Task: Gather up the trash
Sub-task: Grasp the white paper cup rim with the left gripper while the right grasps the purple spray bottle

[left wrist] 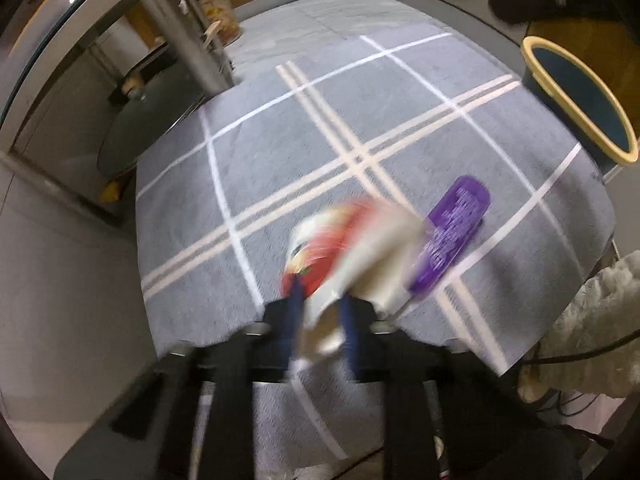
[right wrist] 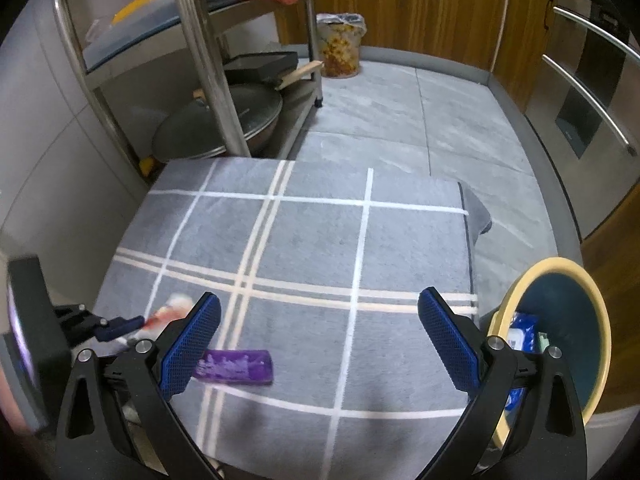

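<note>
My left gripper [left wrist: 320, 300] is shut on a crumpled red and white wrapper [left wrist: 348, 240], held just above the grey checked cloth [left wrist: 304, 152]; the view is blurred. The left gripper also shows in the right wrist view [right wrist: 136, 323] at the far left, with the wrapper [right wrist: 172, 310] in it. A purple wrapper [left wrist: 452, 232] lies flat on the cloth to the right of the held one; it also shows in the right wrist view [right wrist: 236, 366]. My right gripper [right wrist: 320, 340] is open and empty above the cloth's near edge. A blue bin with a yellow rim [right wrist: 520, 284] stands right of the cloth and holds blue packets.
A steel rack [right wrist: 200, 52] with a pan and lid stands at the back left. A flowered bin [right wrist: 340, 46] stands on the tiled floor by wooden cabinets. A fluffy sleeve and cables [left wrist: 592, 320] lie at the right. The blue bin [left wrist: 560, 56] is at the cloth's right corner.
</note>
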